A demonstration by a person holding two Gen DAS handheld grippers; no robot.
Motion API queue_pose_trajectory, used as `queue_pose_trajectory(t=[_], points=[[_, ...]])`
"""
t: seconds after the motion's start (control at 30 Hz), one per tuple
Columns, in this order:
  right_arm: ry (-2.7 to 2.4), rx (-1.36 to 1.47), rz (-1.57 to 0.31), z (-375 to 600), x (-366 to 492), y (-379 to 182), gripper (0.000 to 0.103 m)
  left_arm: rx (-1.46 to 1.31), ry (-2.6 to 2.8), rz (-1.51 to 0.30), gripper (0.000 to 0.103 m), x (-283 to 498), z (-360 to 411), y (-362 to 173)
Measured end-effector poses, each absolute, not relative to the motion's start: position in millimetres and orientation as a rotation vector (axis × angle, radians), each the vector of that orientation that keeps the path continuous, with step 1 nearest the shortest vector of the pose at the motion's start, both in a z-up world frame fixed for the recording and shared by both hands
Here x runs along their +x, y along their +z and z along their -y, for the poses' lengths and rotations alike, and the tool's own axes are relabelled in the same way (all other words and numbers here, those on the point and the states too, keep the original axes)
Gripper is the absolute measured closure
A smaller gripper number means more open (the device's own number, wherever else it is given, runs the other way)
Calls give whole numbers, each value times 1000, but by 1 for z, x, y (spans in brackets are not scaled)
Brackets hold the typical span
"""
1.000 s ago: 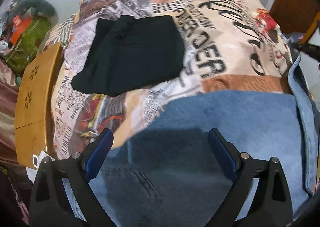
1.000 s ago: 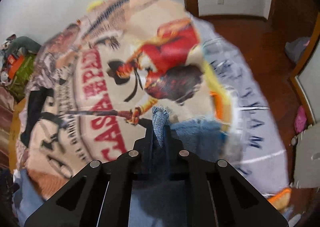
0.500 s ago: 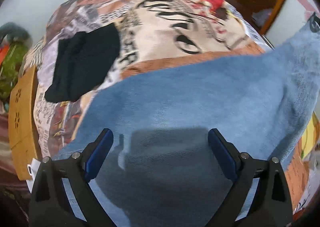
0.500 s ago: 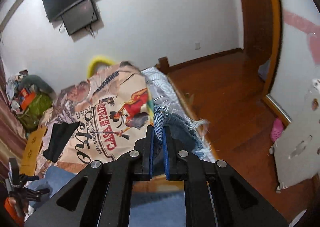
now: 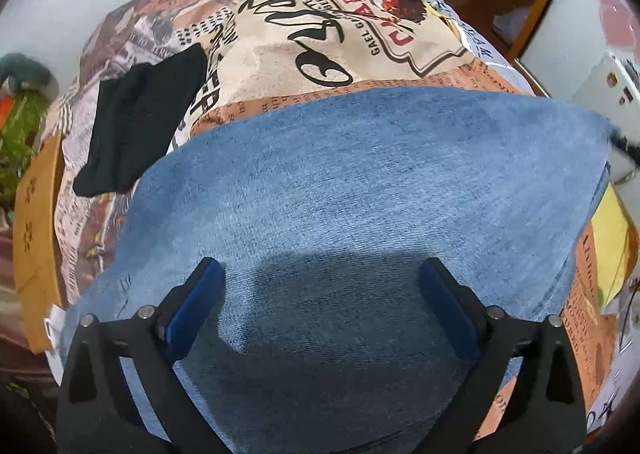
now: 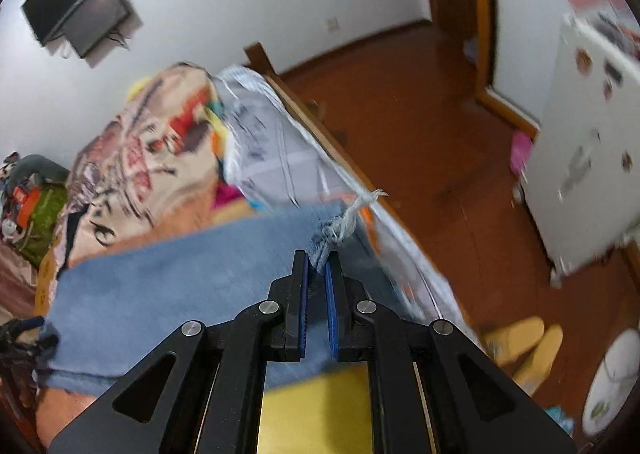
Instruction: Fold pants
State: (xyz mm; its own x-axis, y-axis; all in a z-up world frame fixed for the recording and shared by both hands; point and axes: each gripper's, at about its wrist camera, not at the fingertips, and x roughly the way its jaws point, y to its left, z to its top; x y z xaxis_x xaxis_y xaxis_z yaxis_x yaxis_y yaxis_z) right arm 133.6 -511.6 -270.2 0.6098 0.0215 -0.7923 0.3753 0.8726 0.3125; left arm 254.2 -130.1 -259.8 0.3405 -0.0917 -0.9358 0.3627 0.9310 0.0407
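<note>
Faded blue denim pants (image 5: 360, 190) with a whitish frayed hem; bedspread (image 5: 320, 38) printed in beige, orange and red with black lettering; folded black garment (image 5: 140, 122); black grippers with blue pads (image 5: 192, 310); reddish-brown wooden floor (image 6: 420, 102).

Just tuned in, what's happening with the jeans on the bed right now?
A person is folding blue jeans on a bed with a printed bedspread. The right hand-held gripper is shut on the frayed hem, holding that end. The left hand-held gripper hovers open over the denim, gripping nothing. A folded black garment lies beside them.
</note>
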Motion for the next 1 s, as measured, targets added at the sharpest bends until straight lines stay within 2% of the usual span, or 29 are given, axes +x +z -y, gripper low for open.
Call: queue_pose_trajectory(t=[0.23,0.57,0.67,0.73,0.83,1.0], points=[[-327,450,-959,525,102,-280,96,244,-301,-1165,1,252,129,-261],[-233,267,-863,467,121,-212,95,154,-223,-1051,1,258,90,-225],[-150,220,-817,434,137,-195,90,107,-150,-990,1,259,54,-204],[-80,190,-781,407,152,-181,81,85,-100,-958,1,259,29,-193],[34,152,-741,367,171,-166,74,42,-17,-919,1,256,-16,-180],[215,113,-713,297,201,-151,73,-34,139,-914,1,251,-98,-178]])
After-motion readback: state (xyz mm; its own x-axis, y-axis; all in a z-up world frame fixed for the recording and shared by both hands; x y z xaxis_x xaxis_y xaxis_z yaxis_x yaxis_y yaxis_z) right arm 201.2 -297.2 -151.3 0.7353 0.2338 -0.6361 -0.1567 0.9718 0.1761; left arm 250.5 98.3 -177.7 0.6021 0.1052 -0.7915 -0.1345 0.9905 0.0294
